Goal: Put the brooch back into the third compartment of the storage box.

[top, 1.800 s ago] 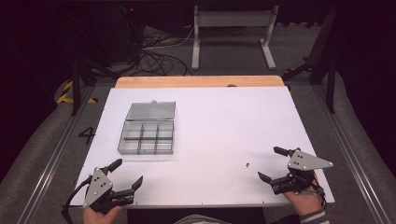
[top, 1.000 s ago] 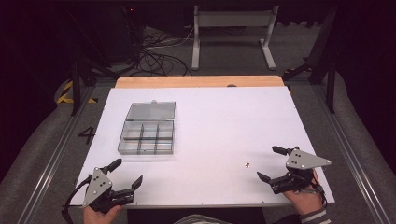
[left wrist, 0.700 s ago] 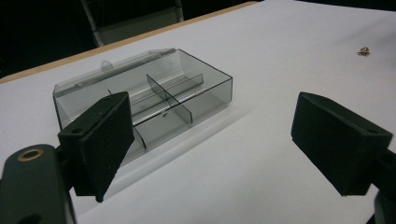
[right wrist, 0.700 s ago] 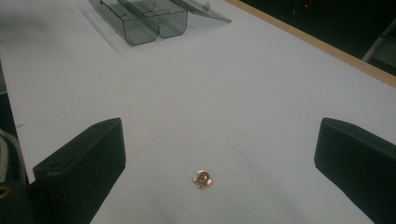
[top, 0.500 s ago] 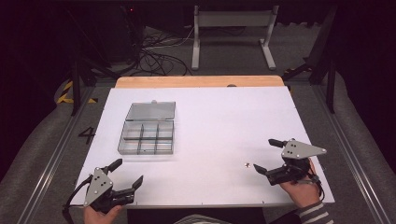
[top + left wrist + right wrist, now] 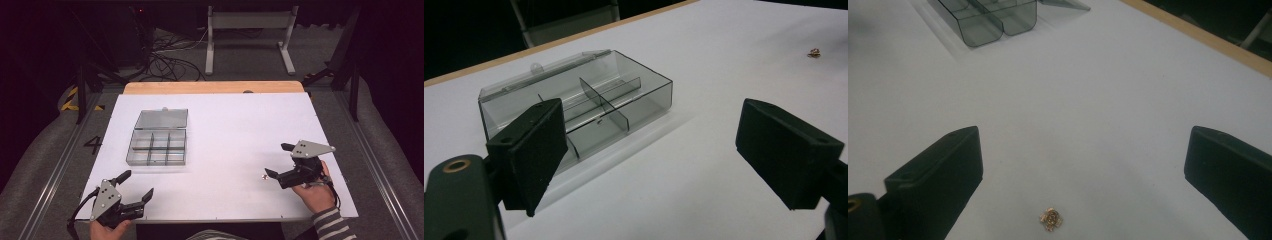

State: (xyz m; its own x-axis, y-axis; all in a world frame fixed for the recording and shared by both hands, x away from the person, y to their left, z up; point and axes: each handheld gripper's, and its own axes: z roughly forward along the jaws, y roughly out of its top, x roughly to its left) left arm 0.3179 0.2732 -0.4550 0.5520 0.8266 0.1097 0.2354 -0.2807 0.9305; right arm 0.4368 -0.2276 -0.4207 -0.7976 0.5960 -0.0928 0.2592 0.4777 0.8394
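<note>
The right gripper (image 6: pixel 277 164) is hovering low over the white table (image 6: pixel 240 135) near its right front, jaws spread wide and pointing left at a tiny gold-coloured metal piece (image 6: pixel 1050 219) that is lying flat on the bare surface just in front of the jaw tips, untouched. The left gripper (image 6: pixel 136 186) is resting at the front left corner, jaws likewise gaping, facing the open smoky-clear compartment box (image 6: pixel 158 138), which is sitting well apart from the piece.

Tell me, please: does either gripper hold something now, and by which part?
Nothing is held. Both the left gripper and the right gripper are open and empty. The small gold piece lies on the table between the right gripper's jaws, untouched.
</note>
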